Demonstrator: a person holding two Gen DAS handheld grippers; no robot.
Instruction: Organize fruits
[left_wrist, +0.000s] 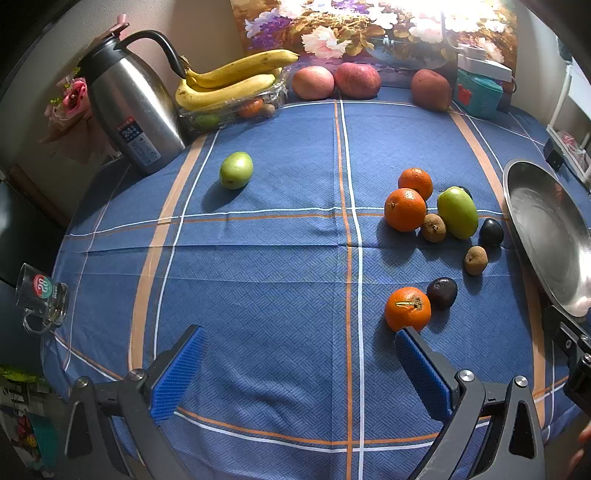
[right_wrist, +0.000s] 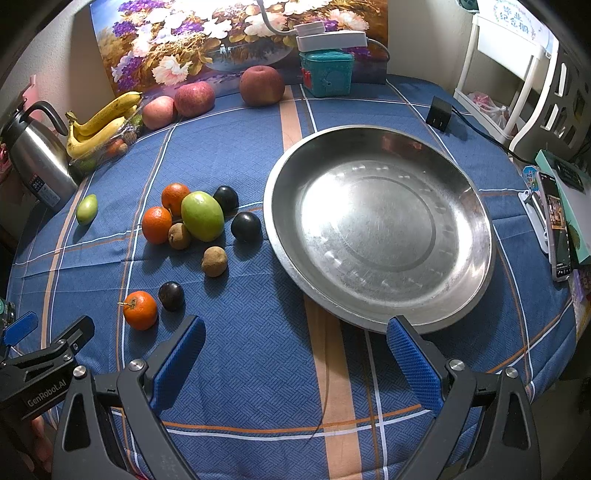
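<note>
1. Through the left wrist view, our left claw (left_wrist: 295, 373) hangs spread wide and empty over the blue-clothed bench (left_wrist: 258, 280). The nearest orange (left_wrist: 407, 309) sits just past its right finger, a dark plum (left_wrist: 441, 292) beside it. We judge a clean grab needs us to shift right and centre the orange, keeping the plum out.
2. From the right wrist view, our right claw (right_wrist: 295, 365) is likewise spread and empty, its right finger at the near rim of the bare steel pan (right_wrist: 376, 317). Loose fruit lies left of the pan: a green fruit (right_wrist: 202, 216), oranges, plums. Open cloth lies ahead; the bench edge is close beneath us
</note>
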